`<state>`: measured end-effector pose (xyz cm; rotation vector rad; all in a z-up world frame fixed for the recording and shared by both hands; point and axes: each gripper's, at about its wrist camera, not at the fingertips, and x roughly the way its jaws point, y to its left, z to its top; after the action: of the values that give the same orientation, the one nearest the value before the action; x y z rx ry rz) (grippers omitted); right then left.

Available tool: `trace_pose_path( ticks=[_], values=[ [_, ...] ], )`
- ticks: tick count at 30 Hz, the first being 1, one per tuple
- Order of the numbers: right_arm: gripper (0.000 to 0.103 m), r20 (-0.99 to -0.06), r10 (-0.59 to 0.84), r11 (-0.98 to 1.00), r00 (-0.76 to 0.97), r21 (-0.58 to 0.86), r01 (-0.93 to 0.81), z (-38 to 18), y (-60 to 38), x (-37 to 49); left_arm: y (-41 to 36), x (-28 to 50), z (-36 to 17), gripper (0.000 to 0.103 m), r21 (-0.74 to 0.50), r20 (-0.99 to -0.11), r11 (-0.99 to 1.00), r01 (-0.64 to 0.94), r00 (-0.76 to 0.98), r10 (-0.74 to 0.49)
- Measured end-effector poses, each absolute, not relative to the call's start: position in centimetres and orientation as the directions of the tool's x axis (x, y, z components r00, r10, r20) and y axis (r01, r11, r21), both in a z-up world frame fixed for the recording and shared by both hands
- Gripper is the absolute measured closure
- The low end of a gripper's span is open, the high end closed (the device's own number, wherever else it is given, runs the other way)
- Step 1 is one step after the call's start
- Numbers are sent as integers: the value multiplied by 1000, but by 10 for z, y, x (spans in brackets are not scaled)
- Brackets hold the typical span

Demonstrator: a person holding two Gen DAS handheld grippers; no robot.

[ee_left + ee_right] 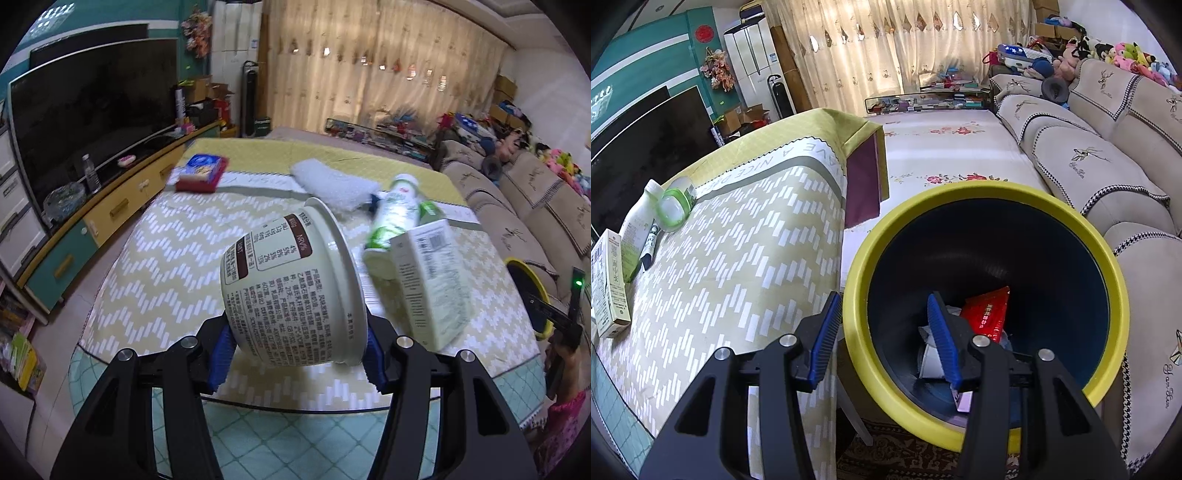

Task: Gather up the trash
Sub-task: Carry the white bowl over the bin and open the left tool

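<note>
While tilted, cup [288, 280] sits between fingers [221, 354].

The bin [982, 428] mouth gapes unobstructed just beside the worktop [731, 266] edge; a carton [432, 280] and bottle [391, 218] crowd the worktop's near right part.

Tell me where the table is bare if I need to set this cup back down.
The zigzag cloth left of the cup, between it and the red-and-blue box, is bare. So is the near teal edge. The right side is crowded: carton, bottle and white cloth lie close together. The bin holds the right hand-held gripper.
</note>
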<state>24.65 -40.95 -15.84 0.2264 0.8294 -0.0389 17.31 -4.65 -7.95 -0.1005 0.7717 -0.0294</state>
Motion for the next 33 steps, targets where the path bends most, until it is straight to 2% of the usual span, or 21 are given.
trace_pose_path(
  ticks=[8, 13, 18, 21, 23, 33],
  values=[
    [56, -733, 43, 971, 679, 191, 144, -159, -416, 235, -107, 178, -59, 46, -104, -658, 974, 201, 721, -219],
    [56, -726, 19, 964, 688, 195, 179, -155, -428, 223, -176, 187, -50, 46, -104, -629, 915, 391, 686, -365],
    [56, -715, -52, 954, 697, 171, 247, -142, -447, 199, -259, 210, -63, 46, -152, -664, 826, 543, 563, -492],
    [54, -701, -100, 944, 707, 157, 289, -131, -459, 175, -307, 223, -71, 46, -173, -690, 775, 608, 486, -536],
    [49, -685, -125, 933, 717, 165, 320, -125, -466, 155, -335, 230, -74, 46, -173, -703, 751, 637, 454, -547],
    [49, -686, -226, 880, 691, 160, 447, -124, -490, 93, -479, 273, -101, 46, -144, -768, 667, 731, 343, -542]
  ],
)
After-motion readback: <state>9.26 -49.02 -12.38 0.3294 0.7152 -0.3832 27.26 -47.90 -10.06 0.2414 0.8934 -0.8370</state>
